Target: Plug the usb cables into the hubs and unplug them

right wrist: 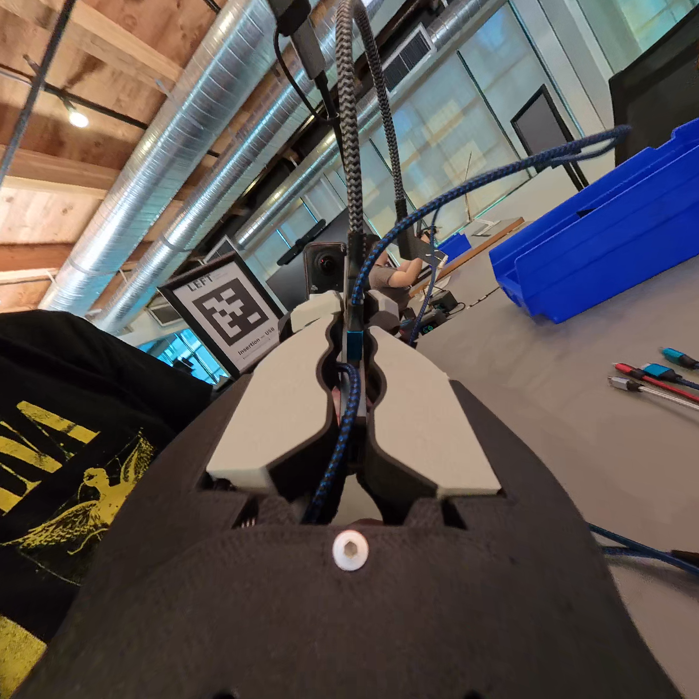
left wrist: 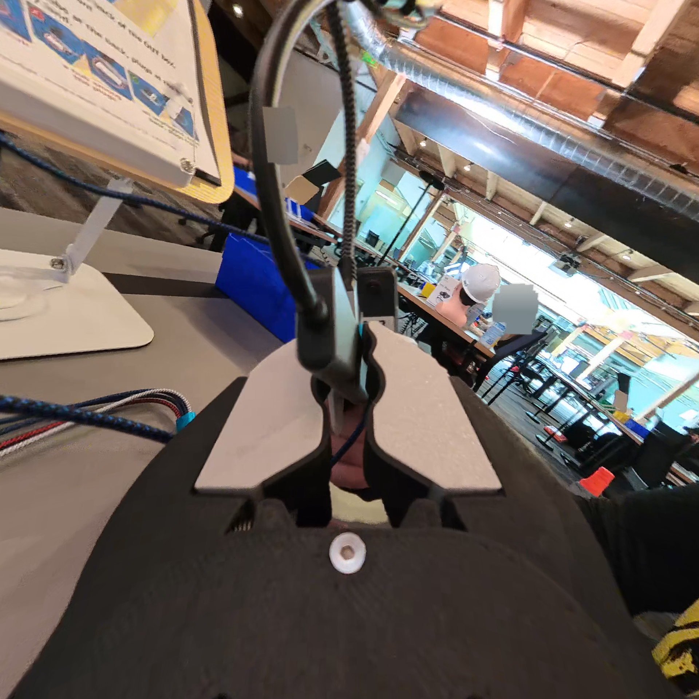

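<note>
In the left wrist view my left gripper (left wrist: pixel 340 342) is shut on a flat grey and black USB hub (left wrist: pixel 342 321), held upright above the grey table (left wrist: pixel 170 340). The hub's black lead (left wrist: pixel 264 189) and a grey braided cable (left wrist: pixel 350 151) rise from it. In the right wrist view my right gripper (right wrist: pixel 353 334) is shut on a blue metal USB plug (right wrist: pixel 354 346) with a blue-black braided cable (right wrist: pixel 344 427). The plug's tip meets the hub's edge (right wrist: pixel 354 317). The left gripper's fingers (right wrist: pixel 317 306) face mine from beyond the hub. I cannot tell how deep the plug sits.
Blue bins (right wrist: pixel 605 246) stand on the table at the right, with several loose USB cables (right wrist: pixel 650 378) in front of them. A white stand with an instruction sheet (left wrist: pixel 94 94) and a bundle of braided cables (left wrist: pixel 94 412) lie at the left. A framed marker sign (right wrist: pixel 223 302) stands behind. Both grippers' tips are close together, under 4 cm apart.
</note>
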